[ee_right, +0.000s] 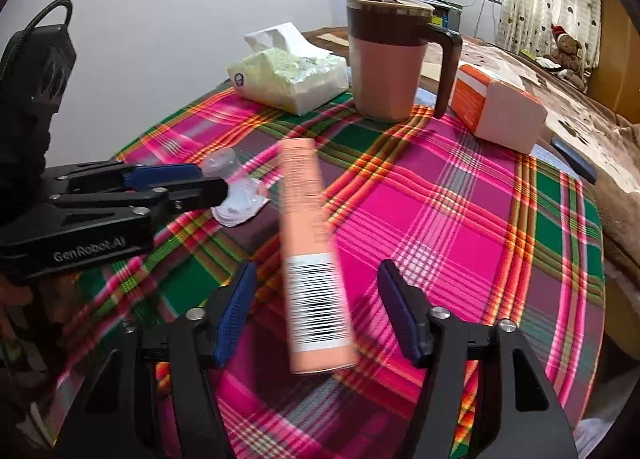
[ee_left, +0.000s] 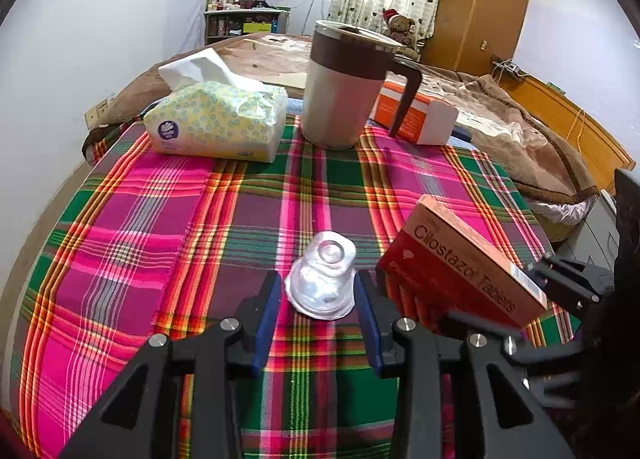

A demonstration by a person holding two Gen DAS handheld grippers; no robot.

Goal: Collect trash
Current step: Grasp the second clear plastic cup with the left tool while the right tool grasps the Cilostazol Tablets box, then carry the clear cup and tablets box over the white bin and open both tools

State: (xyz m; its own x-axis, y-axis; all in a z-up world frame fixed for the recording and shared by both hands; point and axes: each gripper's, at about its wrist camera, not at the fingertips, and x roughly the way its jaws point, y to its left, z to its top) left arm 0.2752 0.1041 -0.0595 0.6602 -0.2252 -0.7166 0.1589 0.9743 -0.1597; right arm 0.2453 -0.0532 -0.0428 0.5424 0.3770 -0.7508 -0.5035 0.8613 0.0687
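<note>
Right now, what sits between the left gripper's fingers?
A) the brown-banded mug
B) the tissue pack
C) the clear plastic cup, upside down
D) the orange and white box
C: in the left wrist view the clear plastic cup lies inverted on the plaid cloth between the blue pads of the left gripper; the tissue pack, mug and orange and white box stand at the far edge.

Pink-green plaid tablecloth, salmon box
</note>
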